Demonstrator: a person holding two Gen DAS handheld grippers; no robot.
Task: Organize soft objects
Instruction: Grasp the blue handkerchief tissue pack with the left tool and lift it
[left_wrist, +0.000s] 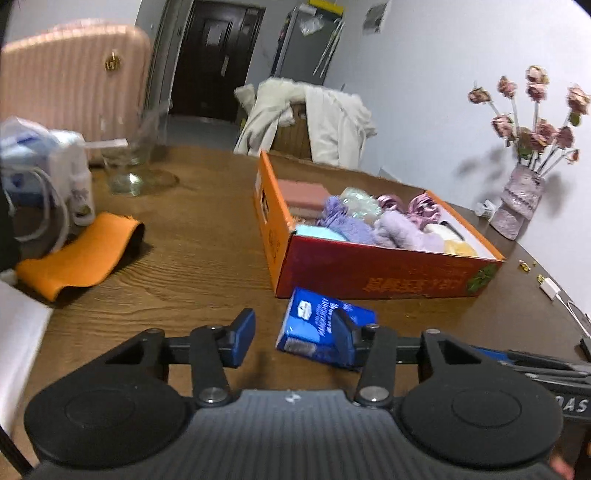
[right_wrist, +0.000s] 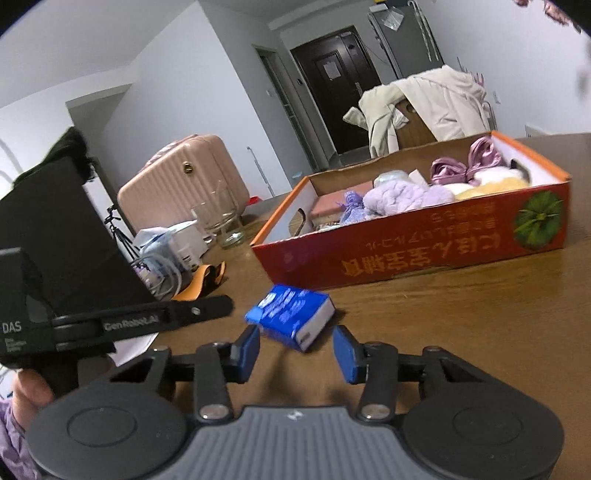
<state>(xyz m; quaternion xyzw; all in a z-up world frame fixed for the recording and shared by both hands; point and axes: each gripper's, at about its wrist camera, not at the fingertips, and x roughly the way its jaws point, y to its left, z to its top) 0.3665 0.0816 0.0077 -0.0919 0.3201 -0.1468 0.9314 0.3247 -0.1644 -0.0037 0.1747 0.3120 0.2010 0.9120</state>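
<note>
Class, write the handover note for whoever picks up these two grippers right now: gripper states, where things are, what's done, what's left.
Left gripper: open, empty, above the table.
Right gripper: open, empty, aimed at the blue tissue pack.
Done: soft items lie in the orange box.
Left: the tissue pack lies on the table just outside the box; the orange cloth may follow.

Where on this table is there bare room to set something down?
Bare wood lies between the orange cloth and the red box, and right of the blue tissue pack. The box interior and the far-left corner around the glass are crowded.
</note>
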